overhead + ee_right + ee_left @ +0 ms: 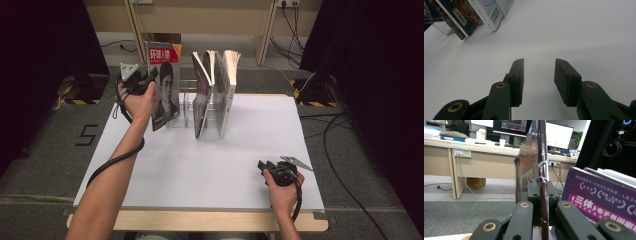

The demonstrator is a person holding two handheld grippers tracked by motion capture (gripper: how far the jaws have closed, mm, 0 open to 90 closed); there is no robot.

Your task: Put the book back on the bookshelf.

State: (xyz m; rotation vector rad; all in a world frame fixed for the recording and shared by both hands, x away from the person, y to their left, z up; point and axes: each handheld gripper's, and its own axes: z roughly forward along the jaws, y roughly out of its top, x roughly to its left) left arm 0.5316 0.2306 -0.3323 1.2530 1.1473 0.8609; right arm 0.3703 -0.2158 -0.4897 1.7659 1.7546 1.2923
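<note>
We have the left tongs (150,80) clamped tight on the magazine (165,87), gripping it by its edge and holding it upright at the left end of the clear rack (186,102) at the back of the desk (210,155). In the left gripper view the magazine (543,170) runs edge-on between the pads, thin and glossy, with a purple-covered book (599,200) just to the right. It looks to us as though the step in hand is slotting this magazine into the rack beside the others. To do that well, we'd keep it vertical, line its bottom edge up with the free slot, and lower it straight so it neither buckles nor knocks its neighbours; it is floppy, so release should wait until the bottom edge is seated. Whether that edge already touches the rack or the desk we can't quite tell from here, since the hand covers it. Over at the near right corner the right tongs (265,166) rest low over the white sheet, jaws roughly half open with nothing between them (539,80). On the count: one magazine in hand, two tongs, one rack, and what we make out as three books (215,92) standing and fanned open in the rack.
</note>
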